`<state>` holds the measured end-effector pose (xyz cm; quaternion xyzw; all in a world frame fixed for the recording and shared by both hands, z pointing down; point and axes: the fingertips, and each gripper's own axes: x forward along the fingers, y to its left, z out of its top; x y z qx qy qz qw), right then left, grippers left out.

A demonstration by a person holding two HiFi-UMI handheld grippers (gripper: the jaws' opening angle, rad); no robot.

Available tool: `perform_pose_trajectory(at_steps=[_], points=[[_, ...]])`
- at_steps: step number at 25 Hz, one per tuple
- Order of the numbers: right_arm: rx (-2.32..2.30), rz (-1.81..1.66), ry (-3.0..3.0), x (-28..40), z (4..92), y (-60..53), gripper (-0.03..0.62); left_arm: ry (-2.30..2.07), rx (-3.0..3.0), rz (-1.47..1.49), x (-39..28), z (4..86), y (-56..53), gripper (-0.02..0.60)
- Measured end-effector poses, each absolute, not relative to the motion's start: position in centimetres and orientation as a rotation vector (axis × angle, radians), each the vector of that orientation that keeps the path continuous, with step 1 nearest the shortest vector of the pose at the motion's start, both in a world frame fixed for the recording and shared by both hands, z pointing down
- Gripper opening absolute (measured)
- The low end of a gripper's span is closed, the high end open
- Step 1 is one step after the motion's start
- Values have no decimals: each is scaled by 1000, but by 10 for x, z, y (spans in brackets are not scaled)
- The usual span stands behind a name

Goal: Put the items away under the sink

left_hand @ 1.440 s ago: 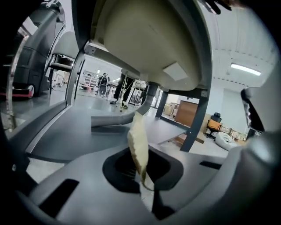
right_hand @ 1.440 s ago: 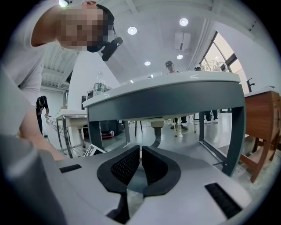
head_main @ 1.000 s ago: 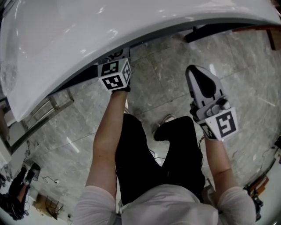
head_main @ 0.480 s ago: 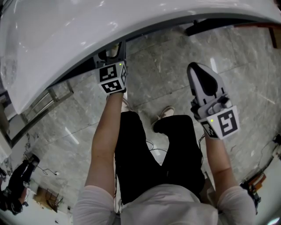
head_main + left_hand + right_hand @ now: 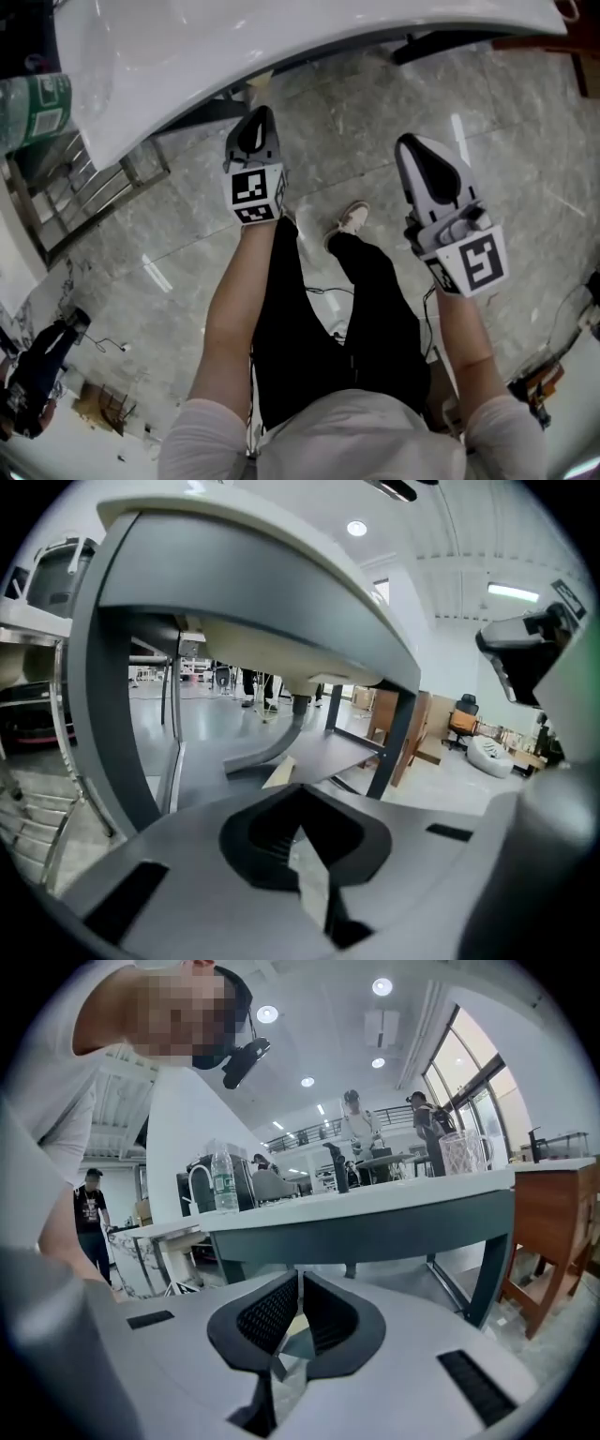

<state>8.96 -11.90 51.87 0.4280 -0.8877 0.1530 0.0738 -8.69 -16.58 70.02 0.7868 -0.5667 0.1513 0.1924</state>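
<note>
Reaching forward from 6 o'clock, both my forearms [image 5: 234, 309] hold the tongs low over the floor [image 5: 525, 122]. The right tongs [image 5: 422, 159], at 2 o'clock, are pinched together and empty. The left tongs [image 5: 256, 127], at 11 o'clock, have just been closing and now meet pad to pad on nothing, their nose near the white surface's [image 5: 281, 37] edge. A green-labelled bottle [image 5: 36, 111] shows at 10 o'clock.

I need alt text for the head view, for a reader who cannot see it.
Seen from above, a person holds the left gripper and the right gripper, both shut and empty, the left jaws having just closed, over a grey marble floor. A white counter curves across the top, with a green-labelled bottle at upper left.
</note>
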Motion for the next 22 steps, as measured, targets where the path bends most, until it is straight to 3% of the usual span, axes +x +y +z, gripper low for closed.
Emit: perform_pose_trajectory(at_steps=[10, 22], points=[[1261, 413, -2660, 87, 427, -83, 43, -1540, 2303, 259, -48, 555, -139, 3], [1290, 382, -2732, 85, 334, -84, 43, -1599, 2373, 125, -58, 422, -109, 3]])
